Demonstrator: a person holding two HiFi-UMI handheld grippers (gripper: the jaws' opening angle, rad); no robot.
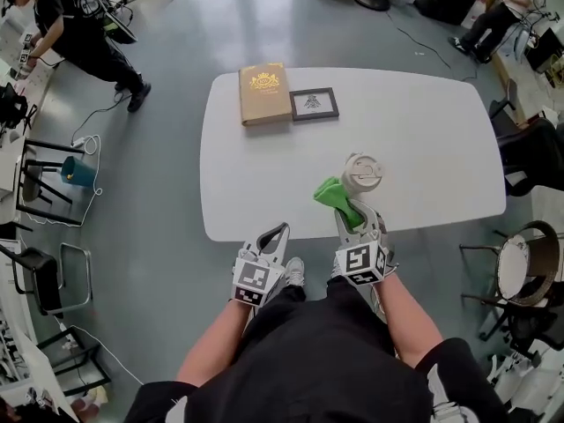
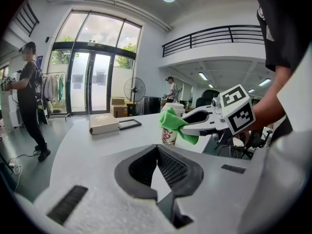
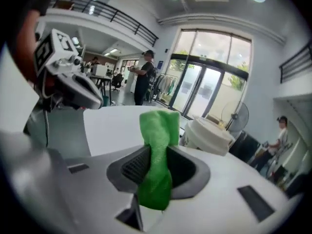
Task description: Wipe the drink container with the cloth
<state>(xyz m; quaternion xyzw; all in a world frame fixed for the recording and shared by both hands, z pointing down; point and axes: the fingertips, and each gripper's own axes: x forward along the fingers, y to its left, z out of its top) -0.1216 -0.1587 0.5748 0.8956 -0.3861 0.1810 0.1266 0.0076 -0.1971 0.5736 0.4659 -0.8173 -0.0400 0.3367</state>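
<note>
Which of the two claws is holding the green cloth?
The right claw, shut on the green cloth; the left claw is shut with nothing in it.

cup partly behind cloth

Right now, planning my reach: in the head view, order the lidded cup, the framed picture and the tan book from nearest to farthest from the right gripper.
1. Lidded cup, just ahead of the right gripper and its green cloth.
2. Framed picture, at the far edge.
3. Tan book, left of the picture.
</note>
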